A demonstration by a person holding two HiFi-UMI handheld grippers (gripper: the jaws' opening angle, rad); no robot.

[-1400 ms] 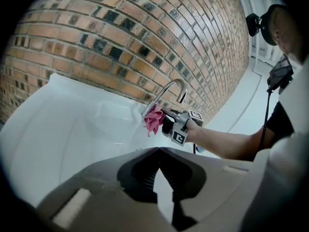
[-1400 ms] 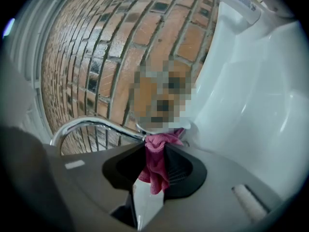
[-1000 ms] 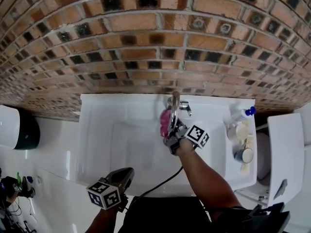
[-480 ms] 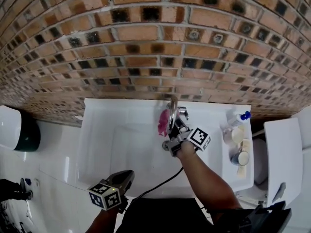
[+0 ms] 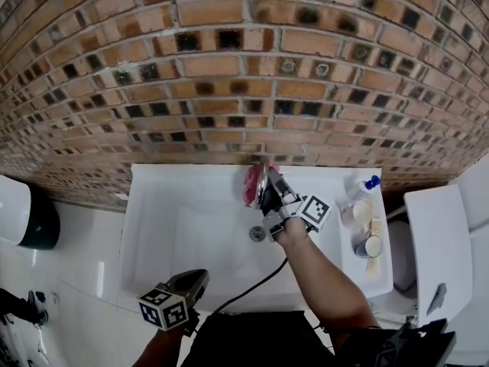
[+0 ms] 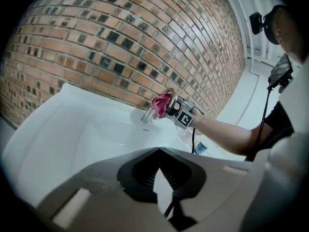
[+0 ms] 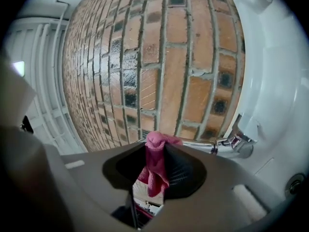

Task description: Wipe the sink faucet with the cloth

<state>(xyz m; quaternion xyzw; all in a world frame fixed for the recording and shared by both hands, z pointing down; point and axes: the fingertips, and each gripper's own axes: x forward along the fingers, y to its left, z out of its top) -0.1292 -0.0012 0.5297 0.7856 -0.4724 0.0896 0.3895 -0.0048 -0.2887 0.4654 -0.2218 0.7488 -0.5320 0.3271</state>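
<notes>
The chrome sink faucet [image 5: 264, 176] stands at the back of the white sink [image 5: 183, 220], against the brick wall. My right gripper [image 5: 266, 192] is shut on a pink cloth [image 5: 251, 183], which it presses against the faucet's left side. In the right gripper view the cloth [image 7: 155, 164] hangs pinched between the jaws, with the faucet spout [image 7: 227, 141] just beyond it. The left gripper view shows the cloth [image 6: 161, 103] bunched on the faucet [image 6: 147, 116]. My left gripper [image 5: 200, 275] hangs at the sink's front edge, jaws together and holding nothing.
A blue-capped bottle [image 5: 357, 189] and some cups [image 5: 368, 245] sit on the sink's right ledge. The drain [image 5: 257, 233] lies below the faucet. A dark bin [image 5: 30, 212] stands at the left and a white fixture [image 5: 435, 235] at the right. A black cable trails from my right gripper.
My right gripper has carried the cloth along the faucet toward the wall. The head view has tilted up. The left gripper stays where it was.
</notes>
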